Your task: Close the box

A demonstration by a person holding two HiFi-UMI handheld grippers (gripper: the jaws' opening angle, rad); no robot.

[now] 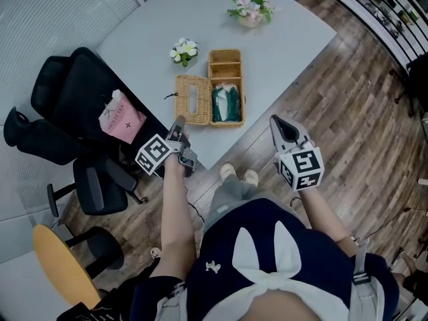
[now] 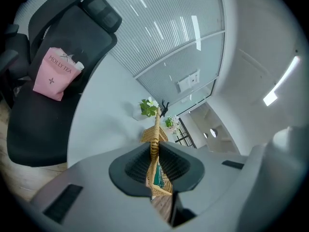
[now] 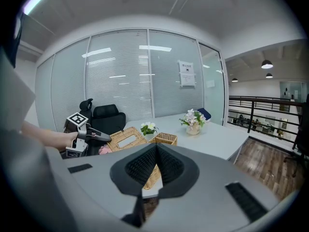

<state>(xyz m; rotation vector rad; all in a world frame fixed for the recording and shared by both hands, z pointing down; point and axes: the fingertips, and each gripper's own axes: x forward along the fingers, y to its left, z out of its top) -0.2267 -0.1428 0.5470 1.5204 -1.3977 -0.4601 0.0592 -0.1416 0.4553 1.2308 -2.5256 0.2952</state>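
Observation:
A wicker box [image 1: 227,104] stands open near the table's front edge, with green packets inside. Its lid [image 1: 193,99], which has an oval slot, lies flat to the left. My left gripper [image 1: 178,121] hovers at the table edge just short of the lid; its jaws are a narrow slit apart and hold nothing. In the left gripper view, the left gripper [image 2: 154,146] shows the box [image 2: 155,170] through that slit. My right gripper [image 1: 276,120] hangs off the table's front right, short of the box, shut and empty. The right gripper view shows the right gripper [image 3: 157,146] aimed at the lid [image 3: 126,138].
A smaller wicker basket [image 1: 225,63] stands right behind the box. A small flower pot [image 1: 184,51] is beside it and a larger bouquet [image 1: 251,7] farther back. A black office chair [image 1: 80,105] holding a pink bag [image 1: 120,119] stands left of the table [image 1: 287,45].

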